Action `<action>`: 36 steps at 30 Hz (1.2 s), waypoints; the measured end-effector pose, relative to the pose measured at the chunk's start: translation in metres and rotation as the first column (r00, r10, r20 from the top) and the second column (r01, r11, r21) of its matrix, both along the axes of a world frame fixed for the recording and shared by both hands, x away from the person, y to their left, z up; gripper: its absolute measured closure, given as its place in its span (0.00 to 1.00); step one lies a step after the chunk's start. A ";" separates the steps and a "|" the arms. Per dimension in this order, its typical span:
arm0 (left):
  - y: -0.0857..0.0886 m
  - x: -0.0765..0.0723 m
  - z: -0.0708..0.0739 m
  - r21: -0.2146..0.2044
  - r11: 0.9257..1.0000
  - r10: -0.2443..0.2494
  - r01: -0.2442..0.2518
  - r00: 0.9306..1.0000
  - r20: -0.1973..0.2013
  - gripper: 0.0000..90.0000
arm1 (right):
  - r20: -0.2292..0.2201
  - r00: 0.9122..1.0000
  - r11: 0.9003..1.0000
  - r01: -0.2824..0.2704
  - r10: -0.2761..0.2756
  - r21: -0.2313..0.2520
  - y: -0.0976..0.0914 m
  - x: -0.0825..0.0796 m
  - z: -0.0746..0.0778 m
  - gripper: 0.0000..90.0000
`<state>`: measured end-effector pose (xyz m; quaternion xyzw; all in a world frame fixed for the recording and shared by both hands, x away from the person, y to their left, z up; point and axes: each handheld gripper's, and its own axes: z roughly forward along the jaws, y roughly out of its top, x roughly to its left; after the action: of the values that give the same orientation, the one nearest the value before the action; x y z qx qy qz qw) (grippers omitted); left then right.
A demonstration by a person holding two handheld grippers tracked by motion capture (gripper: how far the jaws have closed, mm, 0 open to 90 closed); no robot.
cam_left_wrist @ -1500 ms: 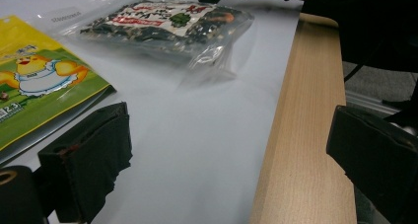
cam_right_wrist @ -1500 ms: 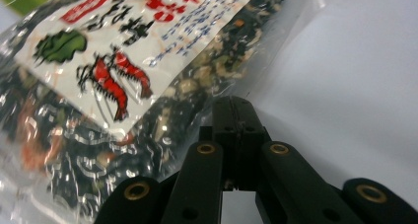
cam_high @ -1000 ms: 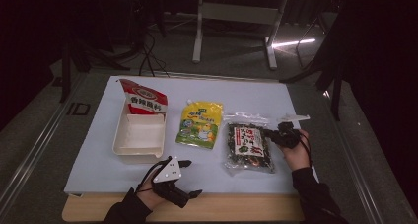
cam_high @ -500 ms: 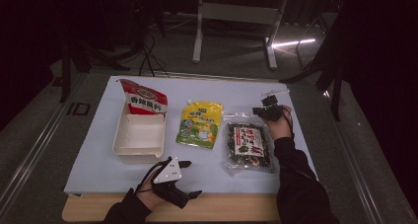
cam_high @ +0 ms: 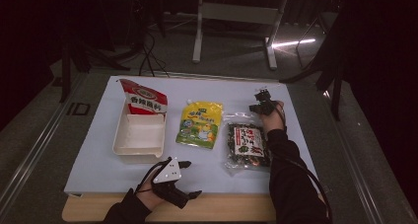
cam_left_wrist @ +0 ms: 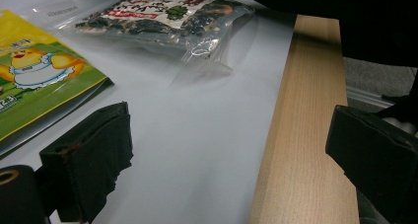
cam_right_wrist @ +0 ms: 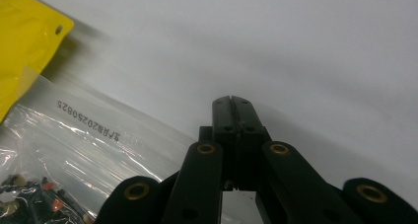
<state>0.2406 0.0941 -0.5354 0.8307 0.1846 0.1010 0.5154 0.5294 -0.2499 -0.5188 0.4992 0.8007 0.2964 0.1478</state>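
A clear bag of dark dried food lies flat on the white mat, right of a yellow pouch. My right gripper is shut with nothing between its jaws. It sits just past the bag's far edge, low over the mat. In the right gripper view its closed tips point over bare mat, beside the bag's clear printed top strip and the yellow pouch's corner. My left gripper rests open at the mat's near edge. Its pads stand wide apart, facing the pouch and the bag.
A white open tray stands left of the pouch, with a red and white packet propped at its far end. The wooden table edge runs along the front. Dark floor, cables and a stand's legs lie beyond the mat.
My right gripper has moved from the right side of the clear bag toward the far left, ending at the bag's far edge. The left gripper has stayed still.
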 end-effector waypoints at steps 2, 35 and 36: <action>0.000 0.000 0.000 0.001 1.000 -0.001 0.001 1.000 0.000 0.05 | -0.014 1.000 1.000 -0.002 0.002 -0.006 0.001 0.001 -0.001 1.00; -0.002 -0.001 0.003 0.001 1.000 -0.002 0.002 1.000 0.009 0.05 | -0.064 0.991 0.992 -0.117 0.120 0.055 0.001 -0.068 -0.003 1.00; -0.002 -0.001 0.003 0.002 1.000 -0.002 0.002 1.000 0.011 0.05 | -0.067 0.990 0.992 -0.119 0.123 0.052 0.002 -0.070 -0.003 1.00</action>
<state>0.2394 0.0925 -0.5329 0.8310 0.1806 0.1052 0.5156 0.4591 -0.2481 -0.5222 0.4632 0.8269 0.3061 0.0894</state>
